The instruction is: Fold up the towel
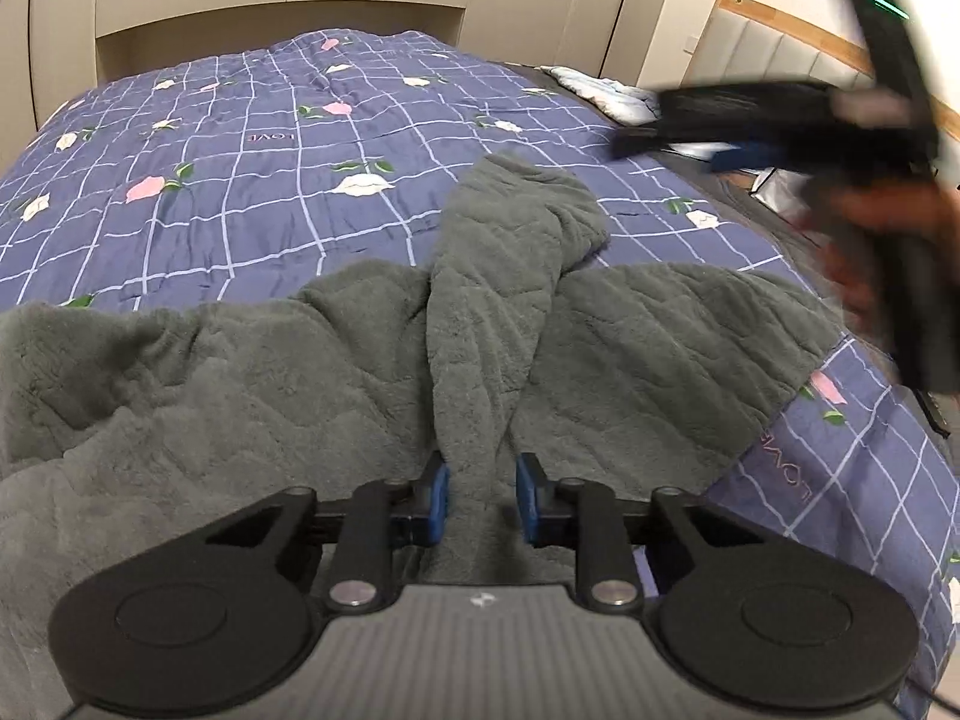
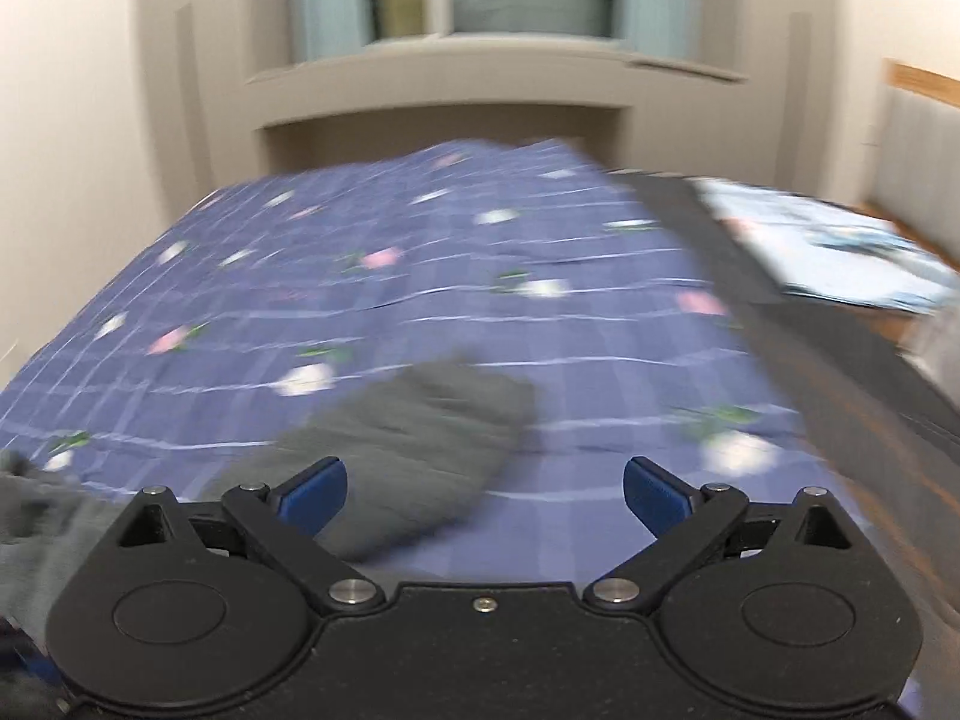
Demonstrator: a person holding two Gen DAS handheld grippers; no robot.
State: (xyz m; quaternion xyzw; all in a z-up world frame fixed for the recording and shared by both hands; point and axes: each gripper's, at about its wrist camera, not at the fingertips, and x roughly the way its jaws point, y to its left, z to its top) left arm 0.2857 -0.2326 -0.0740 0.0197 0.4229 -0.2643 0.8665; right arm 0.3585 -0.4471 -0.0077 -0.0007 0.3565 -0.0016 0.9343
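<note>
Blue pads of the left gripper (image 1: 482, 495) are clenched on a bunched fold of the grey towel (image 1: 336, 372). From there the towel spreads toward 9 and 3 o'clock over the purple checked quilt (image 1: 240, 192), with one strip running to 12 o'clock. At 2 o'clock the right gripper (image 2: 485, 495) is blurred, released and empty above the quilt.

The word "LOVE" is stitched on the blue checked quilt (image 1: 240, 138), seen upside down beyond the grey towel (image 1: 492, 300). It appears again, sideways, at the towel's right edge. In the right wrist view nothing is legible.
</note>
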